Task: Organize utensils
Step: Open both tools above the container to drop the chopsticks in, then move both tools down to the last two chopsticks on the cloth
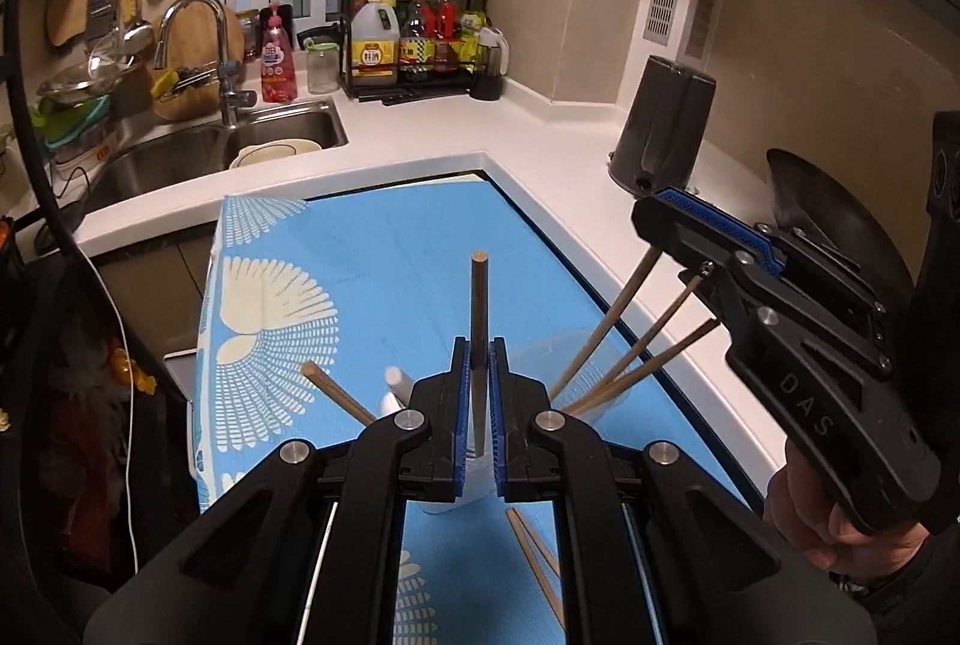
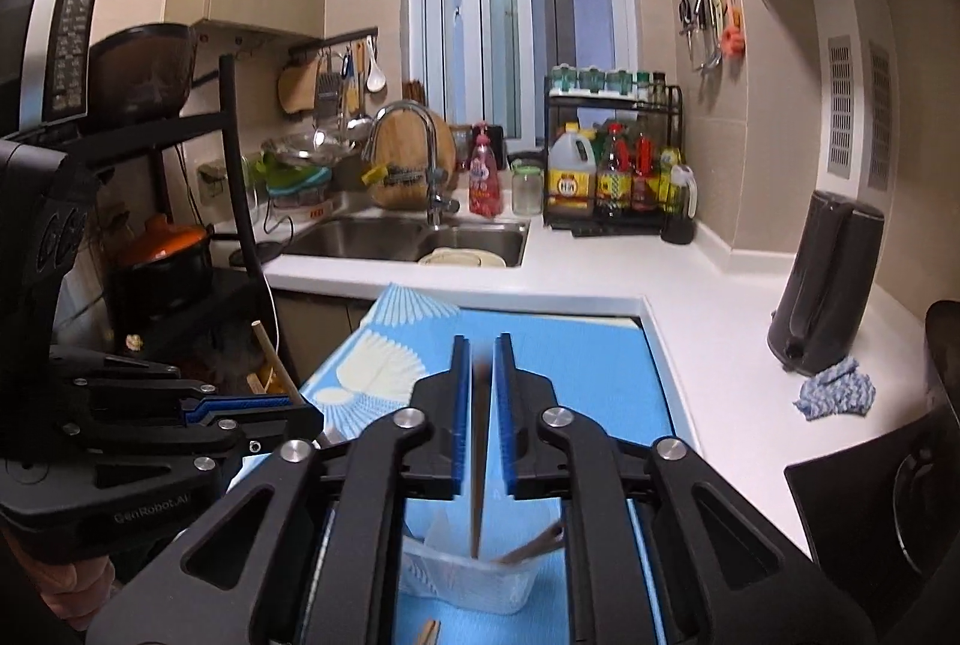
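My left gripper (image 1: 479,354) is shut on a dark wooden chopstick (image 1: 479,309) that stands upright above a white cup (image 1: 474,489) on the blue patterned mat (image 1: 384,261). My right gripper (image 2: 480,351) is narrowly closed around another chopstick (image 2: 477,483) whose tip hangs over a clear plastic cup (image 2: 468,579) holding several chopsticks (image 2: 531,546). In the left wrist view the right gripper (image 1: 702,219) sits above that clear cup (image 1: 558,363) and its chopsticks (image 1: 606,327). Loose chopsticks (image 1: 534,561) lie on the mat.
A white L-shaped counter (image 2: 708,297) surrounds the mat. A dark knife block (image 2: 825,279) and a blue cloth (image 2: 834,387) stand to the right. A sink (image 2: 408,237) with a faucet and a bottle rack (image 2: 618,171) are at the back. A black shelf with pots (image 2: 162,249) is at left.
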`<state>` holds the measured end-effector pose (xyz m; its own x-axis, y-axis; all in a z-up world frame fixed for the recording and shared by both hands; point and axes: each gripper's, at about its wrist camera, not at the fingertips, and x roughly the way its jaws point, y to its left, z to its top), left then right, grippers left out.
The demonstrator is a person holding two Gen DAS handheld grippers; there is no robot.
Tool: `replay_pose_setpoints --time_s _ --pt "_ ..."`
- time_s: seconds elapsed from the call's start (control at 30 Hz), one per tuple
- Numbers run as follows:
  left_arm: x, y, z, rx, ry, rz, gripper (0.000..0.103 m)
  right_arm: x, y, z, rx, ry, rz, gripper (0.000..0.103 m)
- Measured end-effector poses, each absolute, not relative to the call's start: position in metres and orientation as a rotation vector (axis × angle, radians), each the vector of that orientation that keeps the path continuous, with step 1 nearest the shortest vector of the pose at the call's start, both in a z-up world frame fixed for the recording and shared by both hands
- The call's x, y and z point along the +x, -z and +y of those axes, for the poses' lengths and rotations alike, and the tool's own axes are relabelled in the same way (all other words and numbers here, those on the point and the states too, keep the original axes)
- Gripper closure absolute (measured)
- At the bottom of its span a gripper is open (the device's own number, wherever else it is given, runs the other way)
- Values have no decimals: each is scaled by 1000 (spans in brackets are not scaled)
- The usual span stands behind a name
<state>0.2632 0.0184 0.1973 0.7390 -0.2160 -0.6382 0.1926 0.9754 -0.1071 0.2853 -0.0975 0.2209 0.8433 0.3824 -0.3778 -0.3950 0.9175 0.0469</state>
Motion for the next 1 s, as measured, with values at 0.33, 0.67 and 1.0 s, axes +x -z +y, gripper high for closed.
replay_pose_setpoints --time_s 0.33,0.67,1.0 --pt "197 -227 16 -25 202 542 77 225 -254 -130 -23 -386 327 74" --pt "122 -169 25 -76 150 471 77 129 -232 -151 -13 -401 271 74" --pt "73 -77 14 -94 87 542 87 99 -116 -172 122 -364 437 94"
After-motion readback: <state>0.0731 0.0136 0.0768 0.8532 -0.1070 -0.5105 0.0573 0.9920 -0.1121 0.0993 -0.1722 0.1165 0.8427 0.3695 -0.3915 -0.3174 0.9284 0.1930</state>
